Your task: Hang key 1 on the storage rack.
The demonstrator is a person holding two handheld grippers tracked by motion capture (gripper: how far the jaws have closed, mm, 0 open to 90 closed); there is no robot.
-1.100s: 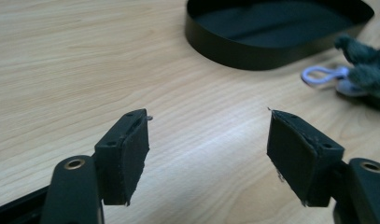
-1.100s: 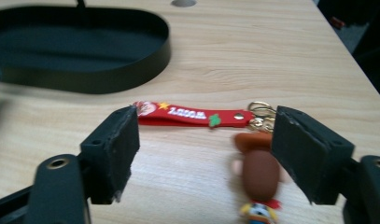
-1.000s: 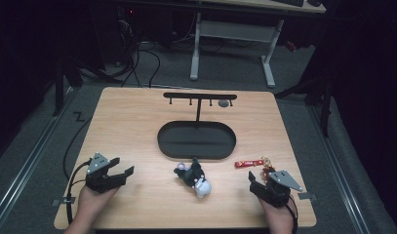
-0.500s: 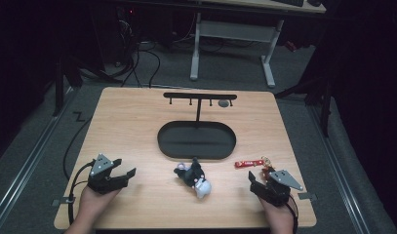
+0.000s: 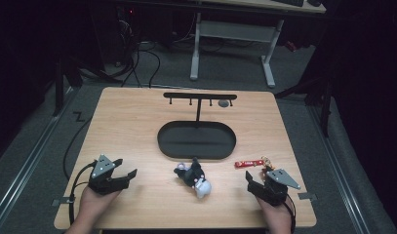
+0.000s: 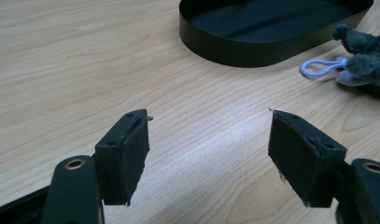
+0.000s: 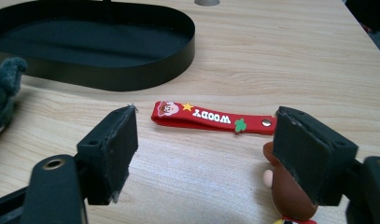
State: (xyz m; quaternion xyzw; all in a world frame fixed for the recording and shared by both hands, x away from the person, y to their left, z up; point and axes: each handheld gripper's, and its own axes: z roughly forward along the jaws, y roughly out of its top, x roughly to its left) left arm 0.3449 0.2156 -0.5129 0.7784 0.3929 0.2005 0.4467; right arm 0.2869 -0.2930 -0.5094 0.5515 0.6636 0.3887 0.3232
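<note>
A grey and white plush keychain lies near the table's front middle; its grey fur and white clip loop show at the right of the left gripper view. A red WOODY strap with a small brown figure lies right of it. A black oval tray stands mid-table, with a black hook stand behind it. My left gripper stands open at the front left, holding nothing. My right gripper is open just short of the strap.
The wooden table has bare room on the left and at the back. A small grey disc lies by the stand's right end. Beyond the table are a white desk frame and cables on the floor.
</note>
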